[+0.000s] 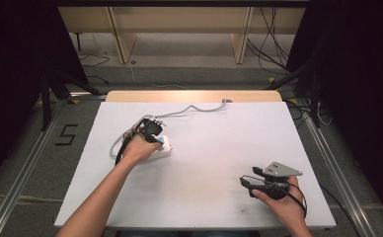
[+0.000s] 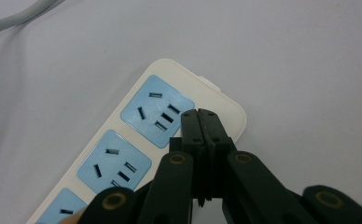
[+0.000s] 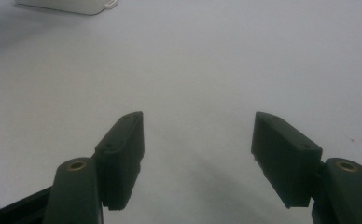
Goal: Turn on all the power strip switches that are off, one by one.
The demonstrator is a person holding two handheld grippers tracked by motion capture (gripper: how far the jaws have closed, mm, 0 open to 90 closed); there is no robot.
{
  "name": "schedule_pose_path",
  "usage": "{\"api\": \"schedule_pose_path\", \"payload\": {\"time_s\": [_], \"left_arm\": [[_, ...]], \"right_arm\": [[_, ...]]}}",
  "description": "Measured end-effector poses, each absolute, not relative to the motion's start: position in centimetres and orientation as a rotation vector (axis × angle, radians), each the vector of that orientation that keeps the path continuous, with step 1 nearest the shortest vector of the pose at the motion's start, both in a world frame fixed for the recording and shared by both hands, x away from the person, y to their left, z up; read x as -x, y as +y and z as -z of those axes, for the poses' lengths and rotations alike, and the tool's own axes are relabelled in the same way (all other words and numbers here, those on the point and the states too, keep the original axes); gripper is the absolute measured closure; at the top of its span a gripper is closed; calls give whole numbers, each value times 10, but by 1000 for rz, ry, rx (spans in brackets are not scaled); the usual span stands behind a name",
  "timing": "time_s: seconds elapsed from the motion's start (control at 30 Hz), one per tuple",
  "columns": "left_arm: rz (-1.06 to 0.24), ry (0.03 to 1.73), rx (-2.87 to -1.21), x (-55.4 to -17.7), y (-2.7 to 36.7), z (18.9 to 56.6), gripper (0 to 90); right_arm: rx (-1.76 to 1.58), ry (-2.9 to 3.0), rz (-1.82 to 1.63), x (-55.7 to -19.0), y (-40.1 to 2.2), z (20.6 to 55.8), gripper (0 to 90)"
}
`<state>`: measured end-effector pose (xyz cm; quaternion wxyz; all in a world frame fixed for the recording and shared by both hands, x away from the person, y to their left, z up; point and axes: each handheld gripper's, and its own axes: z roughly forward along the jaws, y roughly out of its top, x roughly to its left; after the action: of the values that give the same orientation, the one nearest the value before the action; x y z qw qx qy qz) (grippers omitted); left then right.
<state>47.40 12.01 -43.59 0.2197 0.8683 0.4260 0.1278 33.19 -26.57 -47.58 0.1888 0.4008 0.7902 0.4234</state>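
A white power strip (image 2: pixel 216 100) with light-blue socket faces lies on the white table; in the high view the power strip (image 1: pixel 163 149) sits left of centre. Its grey cable (image 1: pixel 194 107) runs toward the table's far edge. My left gripper (image 2: pixel 200 113) is shut with nothing between its jaws, its tips just over the strip's end socket (image 2: pixel 156 111). The left gripper (image 1: pixel 152 129) shows above the strip in the high view. My right gripper (image 3: pixel 198 128) stands open over bare tabletop; the right gripper (image 1: pixel 244 180) rests near the front right.
The white tabletop (image 1: pixel 219 143) ends in a wooden strip at the far side. Beyond it stand wooden furniture legs (image 1: pixel 123 39) and loose floor cables (image 1: pixel 271 44). Metal rails (image 1: pixel 26 158) run along both sides of the table.
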Motion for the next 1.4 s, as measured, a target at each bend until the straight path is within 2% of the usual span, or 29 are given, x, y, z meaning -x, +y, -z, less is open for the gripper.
{"api": "schedule_pose_path", "payload": {"time_s": [0.6, 0.73, 0.87, 0.97, 1.4], "left_arm": [[-334, 1177, -2433, -476, 116, 438, 898], [-382, 1179, -2479, -478, 119, 439, 898], [-289, 1213, -2416, -480, 129, 439, 899], [-318, 1206, -2410, -479, 127, 438, 898], [-284, 1184, -2425, -480, 120, 436, 899]], "right_arm": [[-1130, 2221, -1193, -332, -265, 476, 351], [-1129, 2220, -1195, -331, -266, 475, 350], [-1126, 2217, -1199, -332, -266, 475, 350], [-1129, 2216, -1197, -332, -266, 475, 350], [-1131, 2214, -1199, -332, -266, 475, 350]]}}
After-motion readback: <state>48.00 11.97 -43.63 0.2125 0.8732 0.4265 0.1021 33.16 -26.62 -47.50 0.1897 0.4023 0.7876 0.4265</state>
